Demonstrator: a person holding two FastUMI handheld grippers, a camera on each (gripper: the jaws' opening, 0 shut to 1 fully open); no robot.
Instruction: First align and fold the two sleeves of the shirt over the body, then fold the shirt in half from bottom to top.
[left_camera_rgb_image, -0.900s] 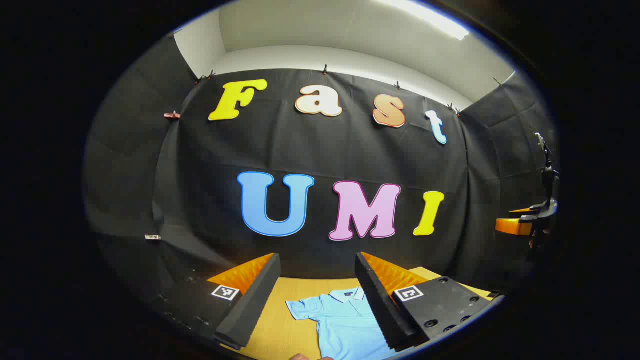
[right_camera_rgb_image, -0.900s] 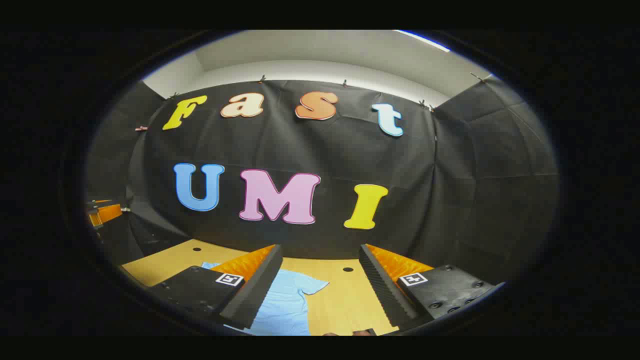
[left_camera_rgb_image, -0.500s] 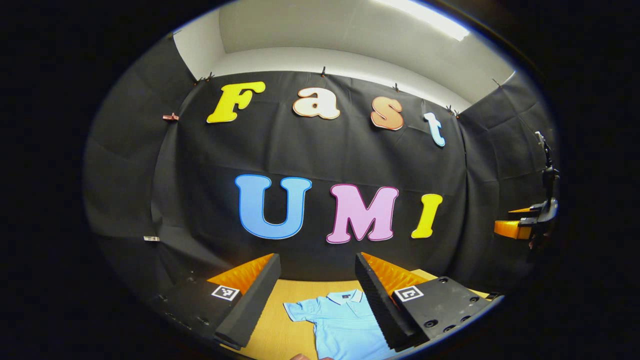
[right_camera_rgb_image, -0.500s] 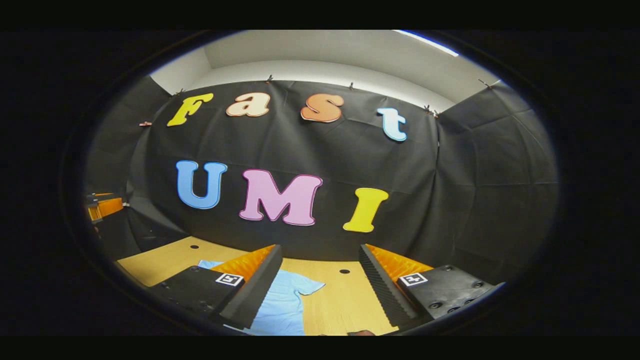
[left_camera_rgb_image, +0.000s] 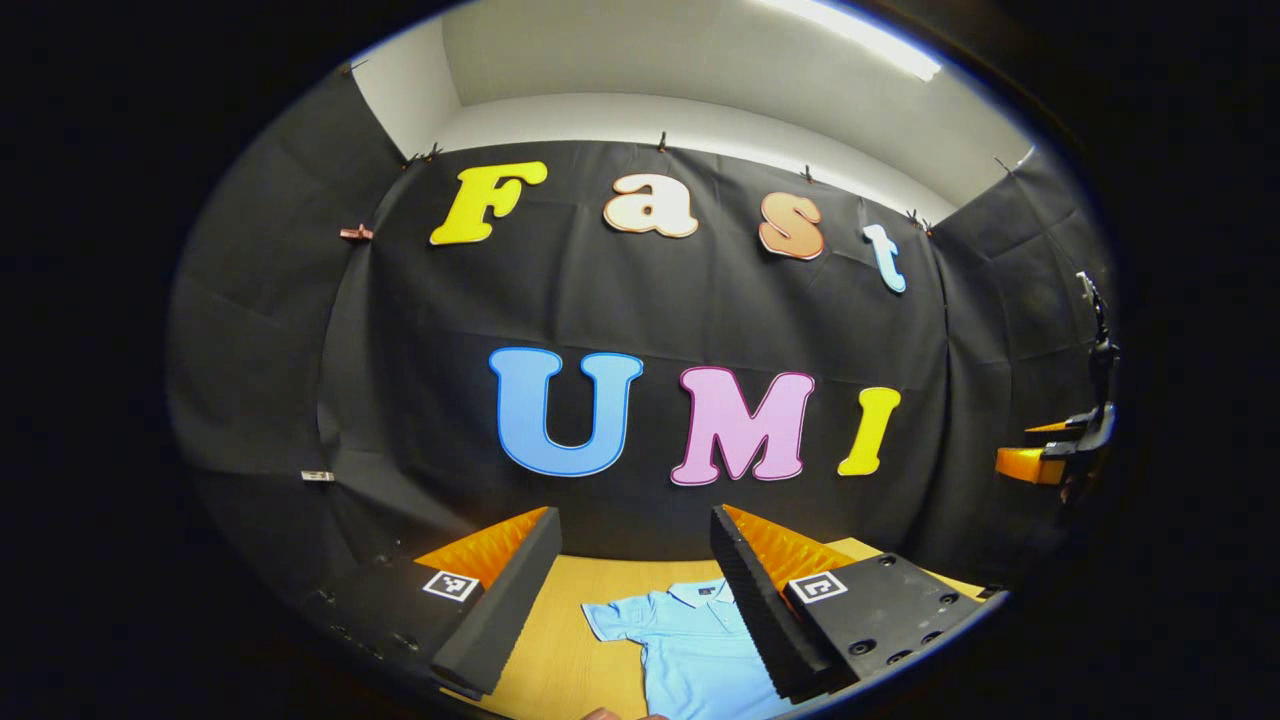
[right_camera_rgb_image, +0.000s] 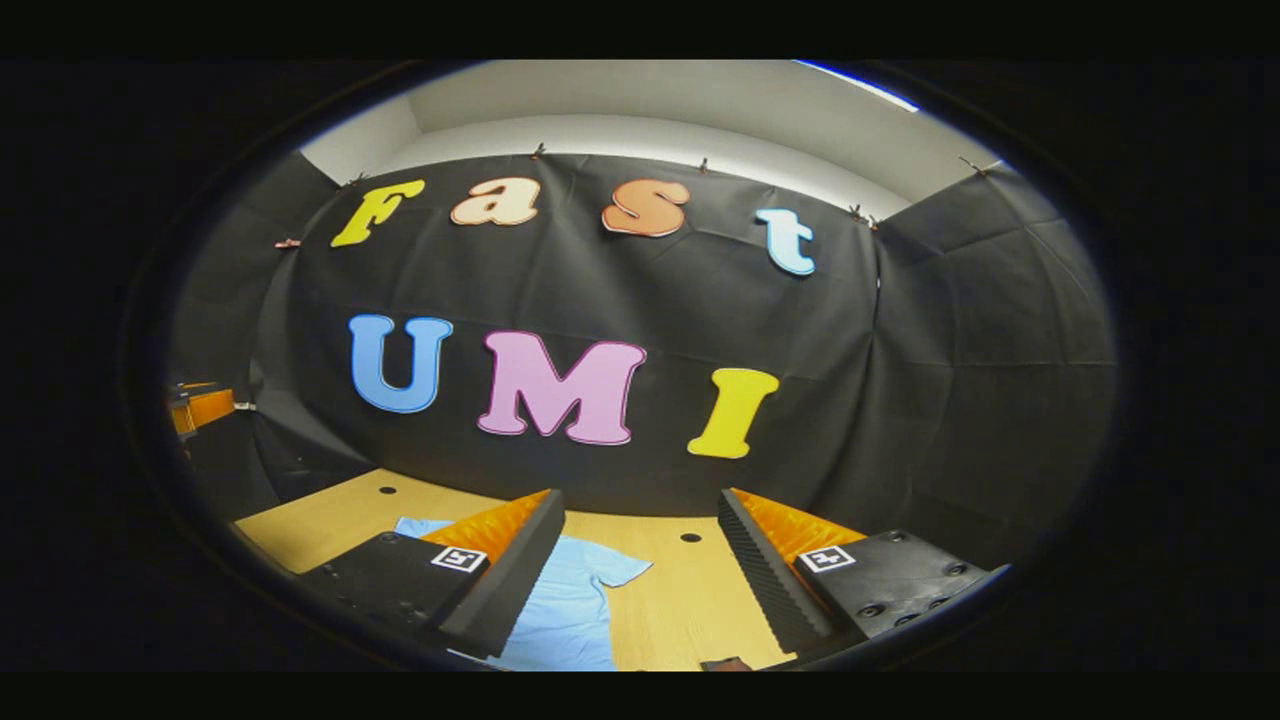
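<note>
A light blue polo shirt (left_camera_rgb_image: 690, 645) lies flat on the wooden table (left_camera_rgb_image: 565, 640), collar toward the back wall and both short sleeves spread out. In the left gripper view my left gripper (left_camera_rgb_image: 630, 590) hangs open above the table, with the shirt's left sleeve and collar between its fingers. In the right gripper view my right gripper (right_camera_rgb_image: 640, 570) is open too, and the shirt (right_camera_rgb_image: 565, 610) shows its right sleeve just right of the left finger. Neither gripper holds anything. The other gripper (left_camera_rgb_image: 1060, 455) shows far off at the right edge of the left gripper view.
The table (right_camera_rgb_image: 340, 515) runs back to the black cloth wall and has small round holes (right_camera_rgb_image: 690, 537) in its top. At the far left of the right gripper view is the other gripper (right_camera_rgb_image: 200, 408). A fingertip of a hand (left_camera_rgb_image: 600, 714) shows at the bottom edge.
Both views have shifted slightly, with the shirt sliding a little to the right in the left gripper view. Both grippers stay open and nothing has been grasped.
</note>
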